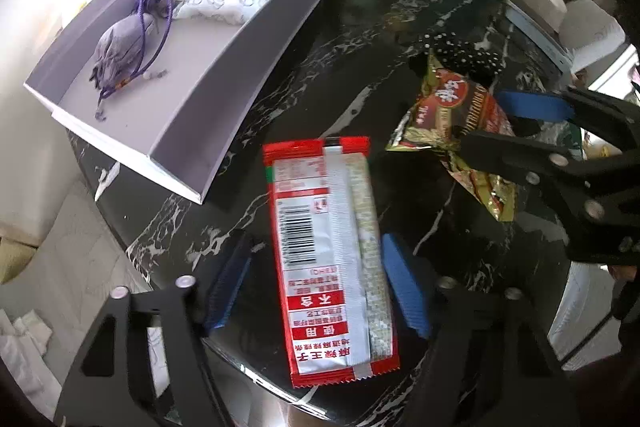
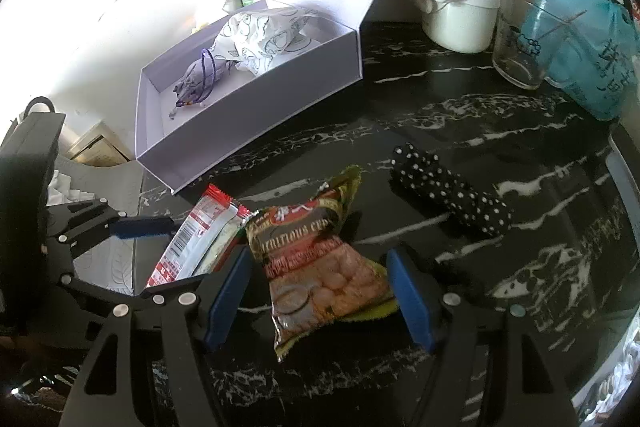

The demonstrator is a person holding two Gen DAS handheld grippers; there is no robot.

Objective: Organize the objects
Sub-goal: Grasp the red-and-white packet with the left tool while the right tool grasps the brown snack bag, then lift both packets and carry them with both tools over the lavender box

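Note:
A red and white snack packet [image 1: 320,259] lies barcode side up on the black marble table [image 1: 360,27]. My left gripper [image 1: 314,247] points down over it, open, a blue pad on each side and a gap at the left pad. A gold and brown nut packet [image 2: 316,267] lies to its right. My right gripper [image 2: 320,255] is open and straddles it, with both pads close to the packet's edges. In the left wrist view the right gripper [image 1: 500,125] reaches in from the right over the nut packet [image 1: 448,115].
An open lavender box [image 2: 256,131] stands at the back left, holding a purple pouch [image 2: 196,79] and patterned white wrapping [image 2: 264,35]. A black polka-dot roll [image 2: 448,195] lies right of the packets. A white flask [image 2: 460,11], a glass [image 2: 516,43] and a teal bag [image 2: 588,43] stand behind.

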